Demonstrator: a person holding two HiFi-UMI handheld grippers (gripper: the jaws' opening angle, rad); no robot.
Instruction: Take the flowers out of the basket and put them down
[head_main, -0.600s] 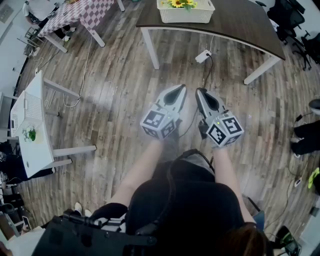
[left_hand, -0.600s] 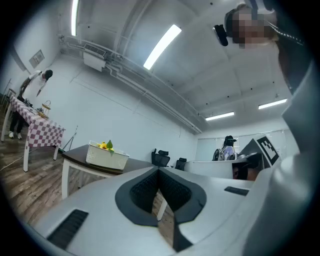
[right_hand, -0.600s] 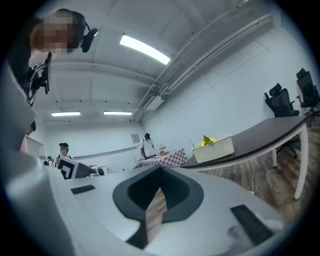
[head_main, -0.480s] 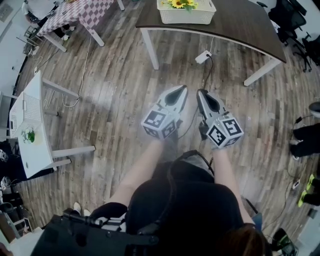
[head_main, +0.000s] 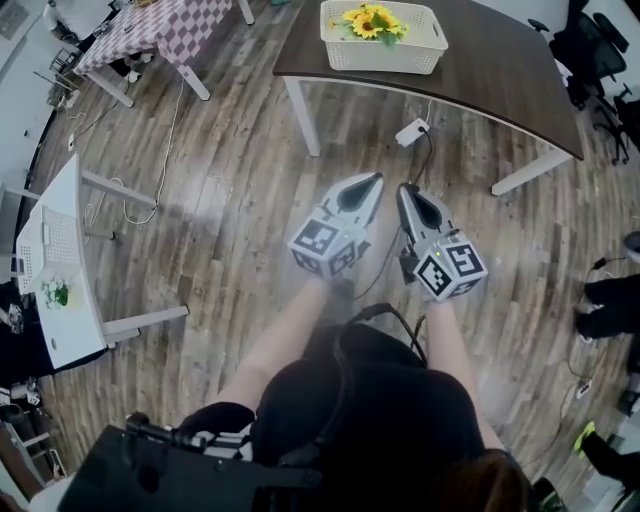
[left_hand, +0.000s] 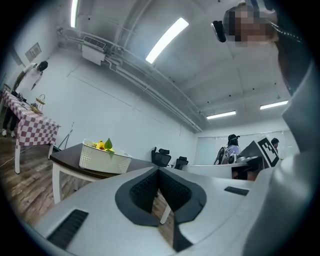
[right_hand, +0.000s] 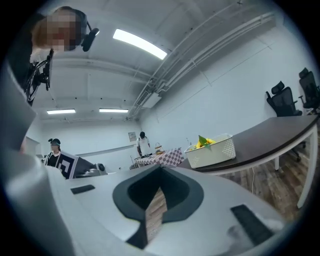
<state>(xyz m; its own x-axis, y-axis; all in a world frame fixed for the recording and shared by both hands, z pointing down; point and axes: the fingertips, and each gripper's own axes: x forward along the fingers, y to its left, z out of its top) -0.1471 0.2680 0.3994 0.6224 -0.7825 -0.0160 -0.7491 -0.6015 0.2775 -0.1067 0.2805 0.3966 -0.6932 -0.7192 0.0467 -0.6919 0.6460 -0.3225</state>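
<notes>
While the flowers (head_main: 372, 20) lie in the white perforated basket (head_main: 385, 52), yellow heads and a green leaf showing above its rim, we judge the task not yet begun. The basket stands near the far-left end of the dark table (head_main: 500, 75), well apart from us.

Both grippers are held level over the wooden floor (head_main: 220, 190), side by side, pointing toward the table. The left gripper (head_main: 372, 181) has its jaws together with nothing between them. The right gripper (head_main: 404, 189) is the same: pads meeting, empty.

Risks, as we judge them:
- A white plug adapter (head_main: 411, 131) lies on the floor between us and the table, so the walk-up could catch a foot on it.
- The basket looks light. A pull on tangled stems could lift it or drag it toward the table's near edge unless one gripper steadies it.
- The jaws must part before the reach, or the tips will only shove the blooms aside.
- Thin stems could slip from the pads or be crushed.

Writing: the marker cubes (head_main: 322, 245) carry black-and-white squares only, no words. A small sign (right_hand: 131, 136) on the far wall, seen in the right gripper view, is too small to read. We see no brand on the basket.
</notes>
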